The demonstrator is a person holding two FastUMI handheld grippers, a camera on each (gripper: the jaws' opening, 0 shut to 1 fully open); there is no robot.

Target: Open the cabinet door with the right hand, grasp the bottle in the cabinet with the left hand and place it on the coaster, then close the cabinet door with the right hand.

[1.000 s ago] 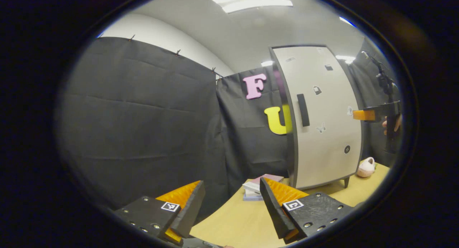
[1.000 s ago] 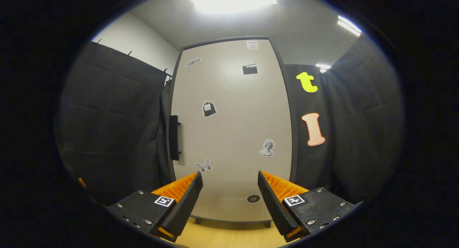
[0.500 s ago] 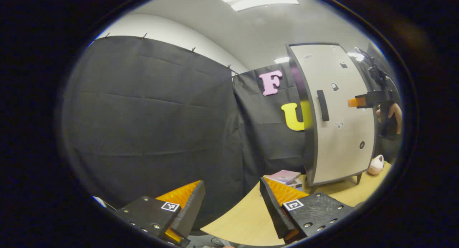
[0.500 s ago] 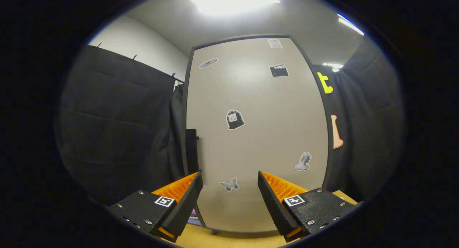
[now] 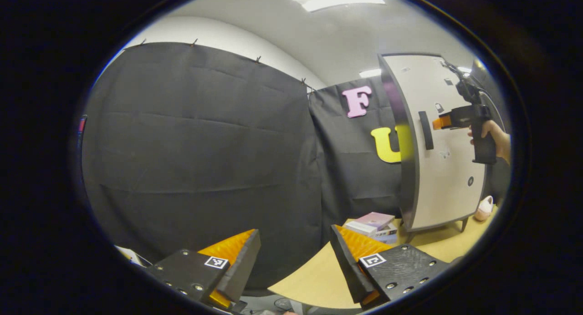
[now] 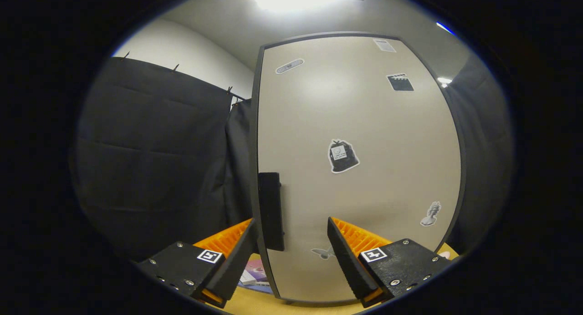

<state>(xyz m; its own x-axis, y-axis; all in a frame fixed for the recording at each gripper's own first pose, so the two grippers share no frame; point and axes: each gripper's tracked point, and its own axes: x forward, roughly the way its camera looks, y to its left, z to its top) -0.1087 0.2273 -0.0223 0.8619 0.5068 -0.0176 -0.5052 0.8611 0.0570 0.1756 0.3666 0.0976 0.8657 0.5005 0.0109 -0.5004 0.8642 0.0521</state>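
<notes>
A tall beige cabinet with a shut door stands on the wooden table, stickers scattered over its front. Its dark vertical handle sits at the door's left edge. My right gripper is open close in front of the door, and the handle's lower end lies between its fingers, nearer the left one. In the left gripper view the cabinet is at far right, and the right gripper, held by a hand, points at the handle. My left gripper is open and holds nothing, low over the table's near edge.
A stack of books lies on the wooden table just left of the cabinet. A small pink object sits to the cabinet's right. Black cloth walls close off the left and back.
My right gripper has moved closer to the door and leftward, bringing the handle between its fingers. The left gripper view has swung left, so the cabinet sits farther right.
</notes>
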